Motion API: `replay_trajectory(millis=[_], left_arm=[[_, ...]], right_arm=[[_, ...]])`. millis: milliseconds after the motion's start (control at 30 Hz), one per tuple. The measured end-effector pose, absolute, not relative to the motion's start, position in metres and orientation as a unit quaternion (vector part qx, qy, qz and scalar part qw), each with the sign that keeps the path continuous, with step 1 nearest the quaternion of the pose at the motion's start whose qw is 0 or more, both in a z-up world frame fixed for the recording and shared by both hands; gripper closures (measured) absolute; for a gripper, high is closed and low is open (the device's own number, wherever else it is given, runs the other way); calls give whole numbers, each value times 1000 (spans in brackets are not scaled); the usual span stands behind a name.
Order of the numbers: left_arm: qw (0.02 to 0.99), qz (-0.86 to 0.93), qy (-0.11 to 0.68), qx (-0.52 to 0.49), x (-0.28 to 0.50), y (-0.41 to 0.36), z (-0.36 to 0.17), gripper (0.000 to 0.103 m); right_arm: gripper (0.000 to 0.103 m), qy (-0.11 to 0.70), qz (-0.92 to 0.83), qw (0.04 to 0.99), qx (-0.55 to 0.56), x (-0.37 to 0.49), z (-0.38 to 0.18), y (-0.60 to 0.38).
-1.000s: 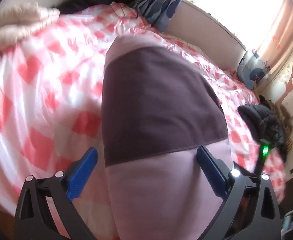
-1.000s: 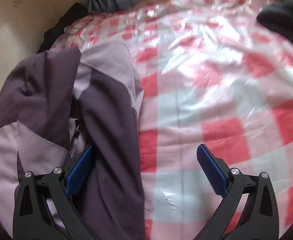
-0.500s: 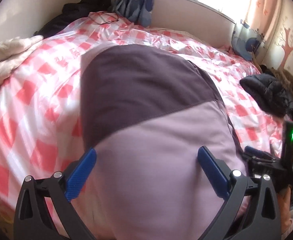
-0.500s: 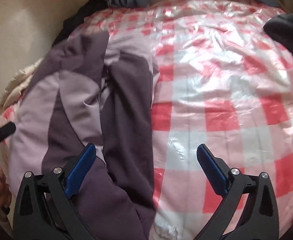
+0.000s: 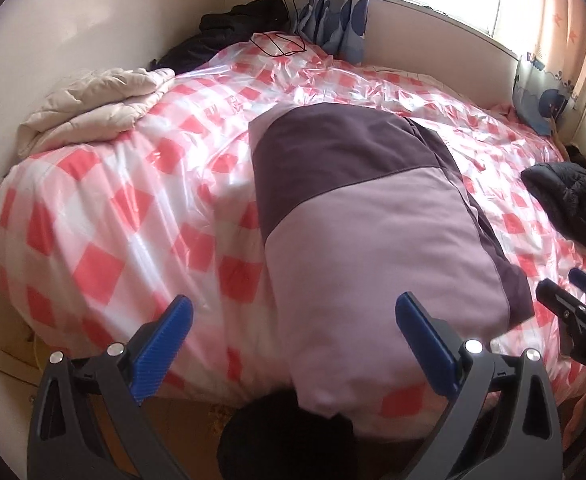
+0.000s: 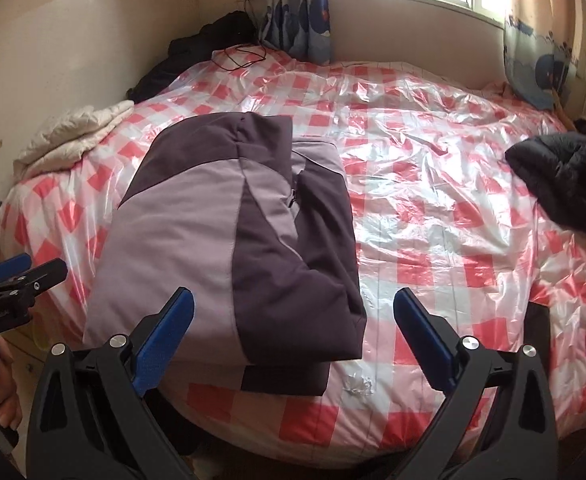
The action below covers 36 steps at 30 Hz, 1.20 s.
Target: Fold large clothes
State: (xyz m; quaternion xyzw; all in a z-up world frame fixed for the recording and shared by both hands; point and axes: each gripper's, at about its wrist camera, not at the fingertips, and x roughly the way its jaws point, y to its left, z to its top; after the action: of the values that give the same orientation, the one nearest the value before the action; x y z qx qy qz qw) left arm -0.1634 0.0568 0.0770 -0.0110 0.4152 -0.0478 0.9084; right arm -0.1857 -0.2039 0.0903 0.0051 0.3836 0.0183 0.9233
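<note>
- Folded two-tone jacket, lilac and dark purple padded fabric (image 6: pixel 229 240): lies flat on the bed, ahead of both tongs, its near edge at the bed's edge.
- Left gripper (image 5: pixel 293 344): blue-padded jaws spread wide, holding nothing, just short of the jacket's lilac end.
- Right gripper (image 6: pixel 293 332): jaws likewise apart and empty; the jacket's dark corner lies between and beyond them.
- Red-and-white checked glossy plastic bed cover (image 6: pixel 433 208): under the jacket.
- Cream quilted bundle (image 5: pixel 93 108): far left of the left tongs.
- Black puffy garment (image 6: pixel 565 184): far right of the right tongs.
</note>
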Motion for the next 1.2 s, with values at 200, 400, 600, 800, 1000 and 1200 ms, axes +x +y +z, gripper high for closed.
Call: replay_trajectory(millis=[200,400,600,800,1000,1200], left_arm=[[910,-52,411,-9,-179,59,86,6],[911,-53,409,-4,-183,56,90,6],[912,-54,406,7,-186,50,90,6],[910,-57,412,2,-182,51,88,6],[905,-61,421,-5,-180,53,83,6],[905,-58,422,-5,-178,55,82,6]], right_arm=[[6,405,21,914,-1,-191,89,-195],[6,423,22,906,-9,-193,83,-191],[6,426,23,905,-6,-192,81,-192],[6,430,22,902,-4,-191,78,-194],[6,436,22,900,-5,-189,75,-195],[6,440,22,898,-4,-188,73,-196]])
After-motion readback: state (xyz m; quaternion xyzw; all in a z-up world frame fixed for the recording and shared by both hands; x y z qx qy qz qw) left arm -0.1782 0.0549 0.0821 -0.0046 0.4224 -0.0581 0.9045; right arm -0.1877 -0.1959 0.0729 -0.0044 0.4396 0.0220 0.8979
